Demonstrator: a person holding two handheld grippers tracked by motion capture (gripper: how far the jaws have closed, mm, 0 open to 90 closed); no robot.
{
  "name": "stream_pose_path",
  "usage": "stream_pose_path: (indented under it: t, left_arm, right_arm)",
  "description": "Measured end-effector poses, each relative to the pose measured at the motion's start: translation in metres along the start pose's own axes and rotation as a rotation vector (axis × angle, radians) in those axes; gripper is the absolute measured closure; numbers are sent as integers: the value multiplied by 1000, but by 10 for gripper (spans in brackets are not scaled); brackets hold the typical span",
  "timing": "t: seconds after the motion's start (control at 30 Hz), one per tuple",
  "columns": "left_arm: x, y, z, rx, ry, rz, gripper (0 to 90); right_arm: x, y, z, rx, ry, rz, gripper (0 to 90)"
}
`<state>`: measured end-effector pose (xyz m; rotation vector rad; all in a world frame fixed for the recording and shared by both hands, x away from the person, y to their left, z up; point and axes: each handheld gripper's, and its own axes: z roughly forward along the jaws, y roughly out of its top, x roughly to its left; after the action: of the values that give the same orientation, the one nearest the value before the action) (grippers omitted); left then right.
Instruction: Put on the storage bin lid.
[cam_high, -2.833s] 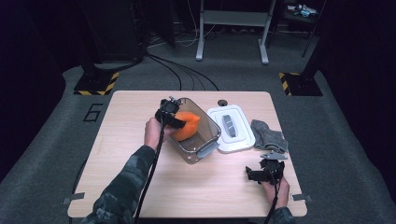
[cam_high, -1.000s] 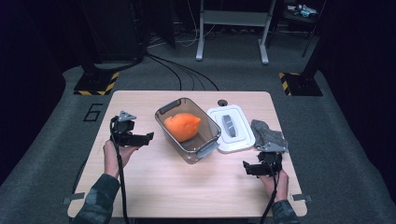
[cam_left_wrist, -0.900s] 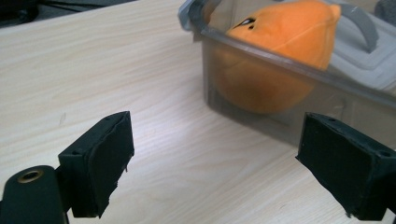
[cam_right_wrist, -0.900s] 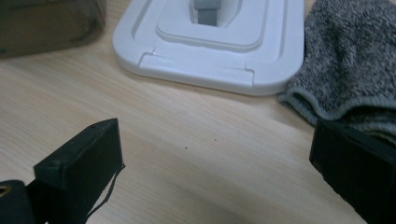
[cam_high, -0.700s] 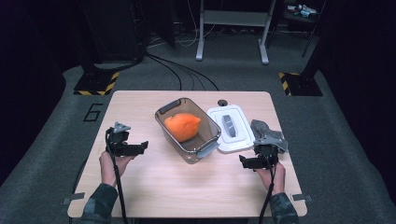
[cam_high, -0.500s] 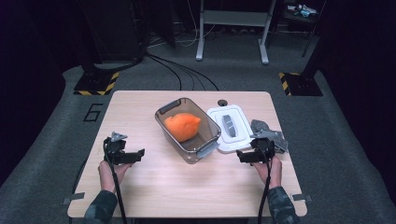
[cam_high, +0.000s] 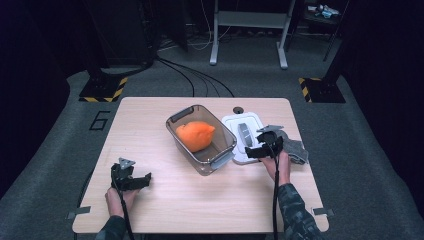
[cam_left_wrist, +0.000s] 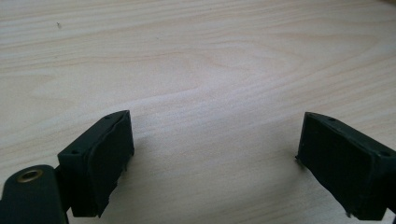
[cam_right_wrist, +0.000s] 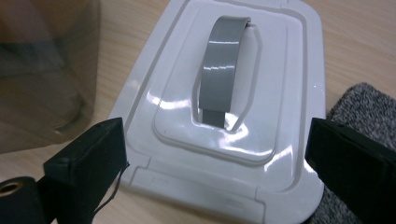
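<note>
White lid (cam_right_wrist: 219, 116) — glossy, rectangular, grey strap handle (cam_right_wrist: 223, 70).

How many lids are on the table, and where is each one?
1. The white lid with a grey handle lies flat on the table, right of the clear bin and beside a grey cloth. The right gripper hovers over it, jaws open.

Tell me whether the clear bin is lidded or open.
Open. The clear bin has no cover, with the orange item exposed inside; the white lid lies flat on the table beside it.
</note>
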<state>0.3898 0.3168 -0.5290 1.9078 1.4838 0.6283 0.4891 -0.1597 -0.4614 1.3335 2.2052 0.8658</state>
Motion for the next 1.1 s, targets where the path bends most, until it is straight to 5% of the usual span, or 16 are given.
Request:
stream_pose_path:
  t: [0.6, 1.1]
  left_arm:
    - [-6, -2, 0, -36, 27, 59, 109]
    - [-5, -1, 1, -35, 10, 50, 120]
  right_arm:
    - [-7, 29, 34, -7, -4, 43, 221]
    - [-8, 37, 59, 43, -10, 30, 462]
